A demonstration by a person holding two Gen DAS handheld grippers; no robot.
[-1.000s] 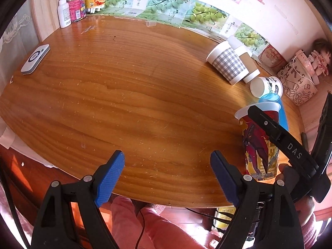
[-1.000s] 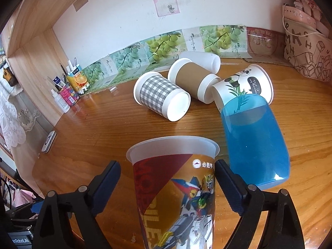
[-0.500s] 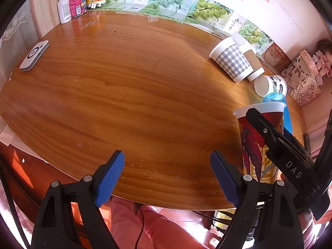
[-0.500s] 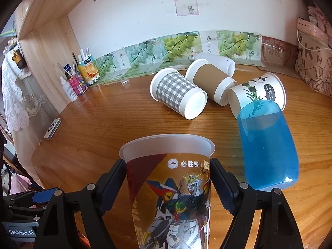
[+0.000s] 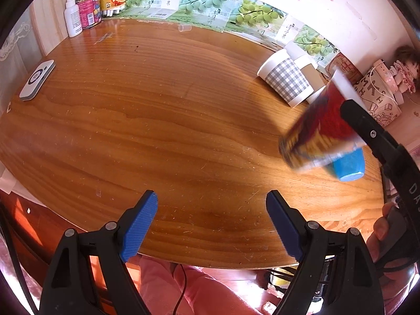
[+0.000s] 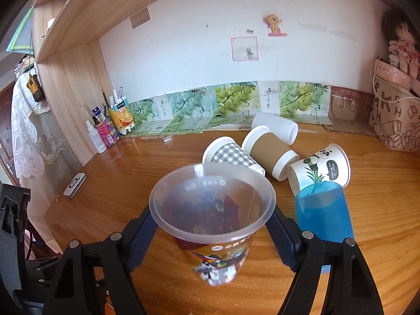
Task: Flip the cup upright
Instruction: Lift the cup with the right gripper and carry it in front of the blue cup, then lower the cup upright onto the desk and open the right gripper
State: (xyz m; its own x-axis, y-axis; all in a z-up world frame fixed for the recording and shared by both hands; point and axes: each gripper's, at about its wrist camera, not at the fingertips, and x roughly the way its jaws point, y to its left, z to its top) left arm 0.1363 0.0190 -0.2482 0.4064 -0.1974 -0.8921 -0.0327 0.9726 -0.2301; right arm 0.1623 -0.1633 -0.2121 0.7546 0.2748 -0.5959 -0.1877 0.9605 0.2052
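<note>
My right gripper (image 6: pixel 212 239) is shut on a clear plastic cup with a red robot print (image 6: pixel 212 210). It holds the cup off the table, tilted so its open mouth faces the camera. In the left wrist view the same cup (image 5: pixel 320 131) is blurred and leaning, held by the right gripper's black arm (image 5: pixel 380 141). My left gripper (image 5: pixel 211 225) is open and empty over the table's near edge. A blue plastic cup (image 6: pixel 324 215) lies on its side just right of the held cup.
A checked cup (image 6: pixel 231 156), a brown-sleeved cup (image 6: pixel 270 155), a white cup (image 6: pixel 275 128) and a panda cup (image 6: pixel 320 166) lie on their sides at the back. Bottles (image 5: pixel 86 13) stand at the far left corner. A white device (image 5: pixel 36 80) lies at the left edge. A patterned bag (image 6: pixel 393 120) stands right.
The right gripper closed on the printed cup, lifted it from the table and tipped it so its mouth faces the camera. The left gripper stayed open and nearly still.
</note>
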